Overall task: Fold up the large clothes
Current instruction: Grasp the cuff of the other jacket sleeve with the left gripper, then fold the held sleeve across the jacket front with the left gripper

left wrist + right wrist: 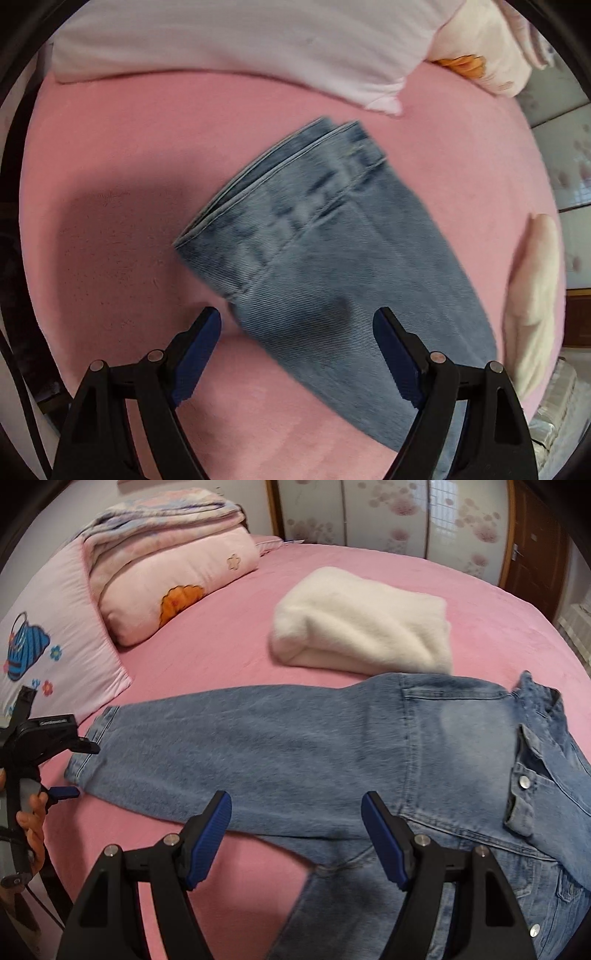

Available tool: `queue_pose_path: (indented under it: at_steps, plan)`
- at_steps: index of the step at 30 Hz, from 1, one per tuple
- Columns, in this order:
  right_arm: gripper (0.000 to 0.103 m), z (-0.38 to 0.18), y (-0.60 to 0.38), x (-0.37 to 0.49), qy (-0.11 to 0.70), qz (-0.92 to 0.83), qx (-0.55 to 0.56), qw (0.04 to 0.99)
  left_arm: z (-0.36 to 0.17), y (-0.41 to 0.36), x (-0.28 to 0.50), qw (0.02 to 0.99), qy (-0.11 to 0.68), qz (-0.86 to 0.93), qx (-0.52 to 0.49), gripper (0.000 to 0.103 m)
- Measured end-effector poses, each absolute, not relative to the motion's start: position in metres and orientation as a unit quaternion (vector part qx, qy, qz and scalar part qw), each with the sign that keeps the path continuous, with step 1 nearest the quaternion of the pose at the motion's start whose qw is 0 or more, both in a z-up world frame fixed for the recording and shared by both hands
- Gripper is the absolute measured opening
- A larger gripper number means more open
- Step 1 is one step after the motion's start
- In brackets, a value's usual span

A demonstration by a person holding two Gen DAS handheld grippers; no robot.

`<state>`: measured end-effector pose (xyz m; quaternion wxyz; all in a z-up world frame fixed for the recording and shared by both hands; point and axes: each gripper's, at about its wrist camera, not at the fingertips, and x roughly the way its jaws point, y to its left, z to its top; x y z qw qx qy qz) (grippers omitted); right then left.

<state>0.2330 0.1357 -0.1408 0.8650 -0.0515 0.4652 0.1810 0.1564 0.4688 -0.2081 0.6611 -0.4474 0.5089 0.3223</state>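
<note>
Around me, apart from the work itself:
- pink bedsheet (332, 576) — covers the whole bed.
- pale pink pillow (62, 635) with a blue bag print, at my left.
- pink bolster (177, 583) with an orange flower, beside that pillow.
- folded floral quilt (162, 520) stacked on the bolster.
- floral-patterned wardrobe doors (399, 517) — behind the bed.
- brown wooden door (532, 542), far right.

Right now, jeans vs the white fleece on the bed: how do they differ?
The jeans are blue denim; the white fleece is cream and fluffy. The jeans lie stretched out long, leg toward the pillows, while the fleece is folded into a compact bundle. Both rest on the pink bed sheet.
</note>
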Motion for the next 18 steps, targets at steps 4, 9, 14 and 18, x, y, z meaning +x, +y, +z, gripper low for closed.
queue_pose_path:
  at_steps: [4,9,14,18]
  plan:
    - [0.073,-0.146,0.146,0.233,0.469,0.188,-0.063,0.861,-0.226,0.469,0.162,0.649,0.519,0.332,-0.447,0.085]
    - [0.073,-0.149,0.148,0.232,0.473,0.191,-0.060,0.858,-0.228,0.452,0.180,0.668,0.517,0.345,-0.409,0.083]
    - [0.073,-0.153,0.131,0.221,0.481,0.185,-0.053,0.855,-0.208,0.433,0.187,0.715,0.482,0.329,-0.385,0.005]
    - [0.073,-0.157,0.100,0.206,0.491,0.168,-0.042,0.854,-0.187,0.419,0.186,0.746,0.444,0.325,-0.375,0.005]
